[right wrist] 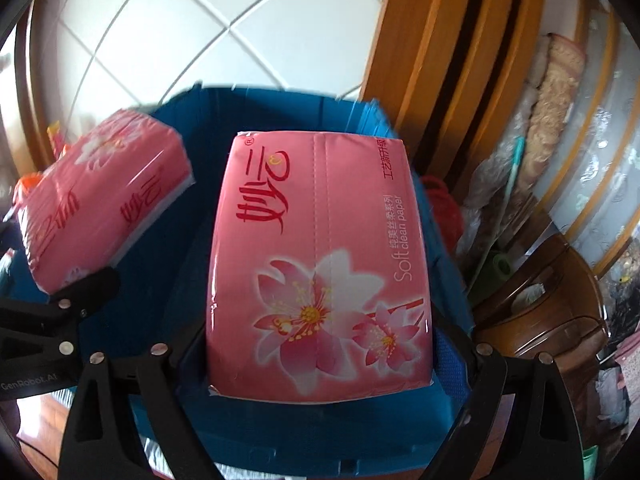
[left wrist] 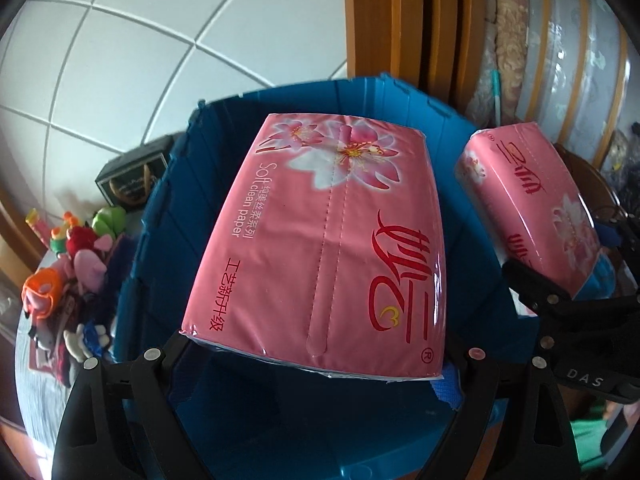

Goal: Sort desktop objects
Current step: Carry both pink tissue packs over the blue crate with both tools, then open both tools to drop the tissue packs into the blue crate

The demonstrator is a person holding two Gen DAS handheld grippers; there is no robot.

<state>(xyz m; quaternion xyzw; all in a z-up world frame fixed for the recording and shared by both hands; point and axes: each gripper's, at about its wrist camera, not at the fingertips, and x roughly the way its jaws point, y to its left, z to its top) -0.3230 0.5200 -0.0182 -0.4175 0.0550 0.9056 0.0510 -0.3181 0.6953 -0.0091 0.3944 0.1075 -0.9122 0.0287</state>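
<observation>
Left gripper (left wrist: 316, 356): your jaws stand wide and are clamped on a pink tissue pack, one finger at each long side of its near end; you point it steeply down.
Left pack (left wrist: 320, 240): you hold it over the open blue bin, flower print at the far end, the red logo nearest you; in the right wrist view it shows at the left edge (right wrist: 100, 200), tilted, with your left gripper's black finger under its near corner.
Right gripper (right wrist: 320, 360): your jaws are just as wide and grip a second pink pack the same way, a finger against each long side near the flower end.
Right pack (right wrist: 320, 264): you hold it above the bin, flowers nearest you and logo at the far end; from the left wrist view it shows at the right (left wrist: 532, 208), slanted, gripped at its lower end.
Packs: they sit side by side and apart, neither touching the bin as far as you can see.
Bin (left wrist: 168, 216): blue plastic with ribbed walls, open top; the floor you can see beneath the left pack (left wrist: 304, 420) is bare.
Toys (left wrist: 68, 276): a heap of bright plush and plastic pieces lies just outside the bin's left wall.
Dark box (left wrist: 134, 180): stands behind the toys, by the bin.
Wall (left wrist: 140, 48): white tiles behind the bin.
Wood frame (right wrist: 448, 60): to the right of the tiles.
</observation>
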